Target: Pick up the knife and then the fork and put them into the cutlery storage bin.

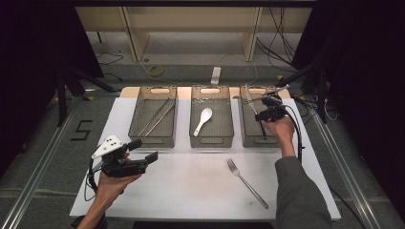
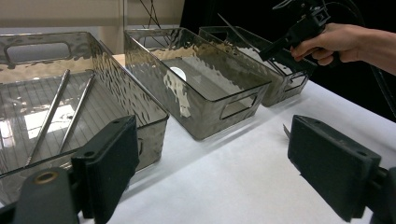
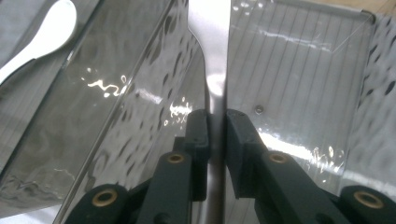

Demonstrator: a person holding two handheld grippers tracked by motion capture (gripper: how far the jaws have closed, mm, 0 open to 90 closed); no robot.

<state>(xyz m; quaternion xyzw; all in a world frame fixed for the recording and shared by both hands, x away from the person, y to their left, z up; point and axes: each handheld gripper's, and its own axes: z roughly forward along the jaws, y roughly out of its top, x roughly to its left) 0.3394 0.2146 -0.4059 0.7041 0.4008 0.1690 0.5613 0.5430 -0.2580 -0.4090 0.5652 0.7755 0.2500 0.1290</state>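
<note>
A: Right gripper (image 1: 266, 109) status?

B: Seen at upper right of the high view, over the right bin (image 1: 248, 139). Jaws nearly closed, clamped on a table knife (image 3: 211, 56). In the right gripper view the flat metal is pinched between the two black pads, running up the centre of the frame.

A: Knife position?

B: Held above the right bin's floor, inside its outline. In the high view the blade (image 1: 249, 98) is seen slanting toward the upper left of that bin. Whether the tip touches the bin cannot be told.

A: Left gripper (image 1: 143, 150)?

B: Lower left of the high view, held over the white mat (image 1: 191, 186), in front of the left bin (image 1: 154, 141). Jaws spread wide, nothing between them. In the left gripper view bare mat is seen between the two pads.

A: Other contents?

B: Two thin metal rods, probably chopsticks (image 1: 157, 117), lie in the left bin, slanted. A white spoon (image 1: 203, 119) lies in the middle bin (image 1: 211, 140), bowl toward the top of the frame. A fork (image 1: 246, 182) lies on the mat at lower centre right, tines toward the bins, just left of the person's right sleeve (image 1: 298, 191).

A: Bin layout?

B: Three smoky clear bins are set side by side across the top edge of the mat, close together.
</note>
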